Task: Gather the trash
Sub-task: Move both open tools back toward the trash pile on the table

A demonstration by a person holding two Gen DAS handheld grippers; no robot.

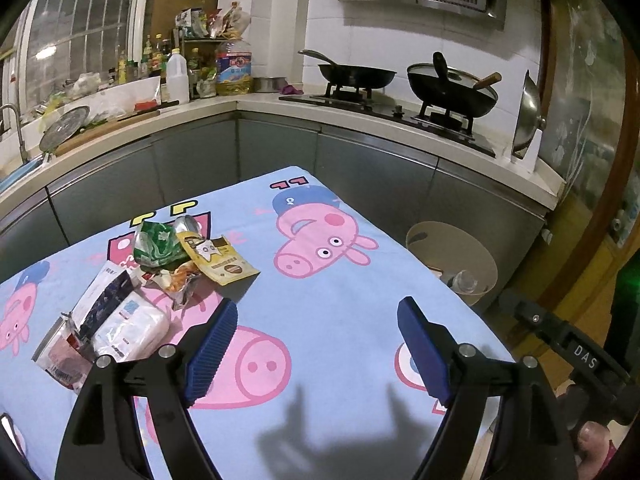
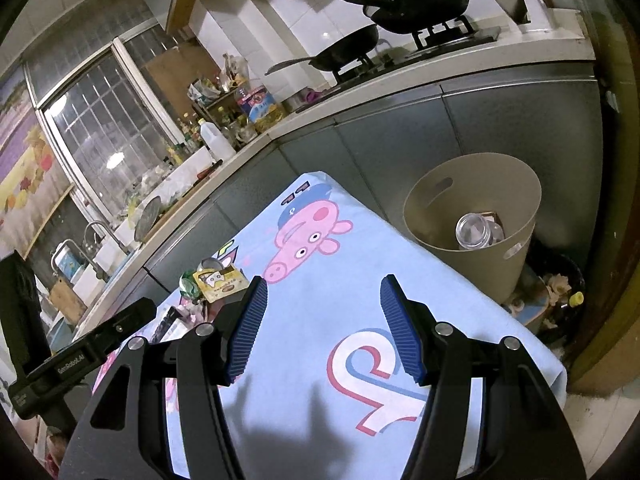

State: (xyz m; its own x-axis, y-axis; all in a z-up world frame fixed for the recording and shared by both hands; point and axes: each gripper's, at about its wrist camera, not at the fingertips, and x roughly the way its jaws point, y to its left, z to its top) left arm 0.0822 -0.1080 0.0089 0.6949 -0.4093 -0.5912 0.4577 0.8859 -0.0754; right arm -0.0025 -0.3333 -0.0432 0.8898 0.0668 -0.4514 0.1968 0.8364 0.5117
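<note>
While both my grippers, left gripper (image 1: pixel 316 344) and right gripper (image 2: pixel 324 328), hang spread wide and empty, I count one bin (image 2: pixel 440 216) (one clear bottle (image 2: pixel 478 232) inside) and one wrapper pile (image 1: pixel 160 276).

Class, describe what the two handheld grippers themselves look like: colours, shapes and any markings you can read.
Both match: the left gripper and right gripper have matte black angular frames with cut-out slots and silver round bolts. The jaws carry blue ribbed pads. Each camera also shows the other unit's black bar with white lettering, "DAS" and "GenRobot.AI". No cables or sleeves show.
</note>
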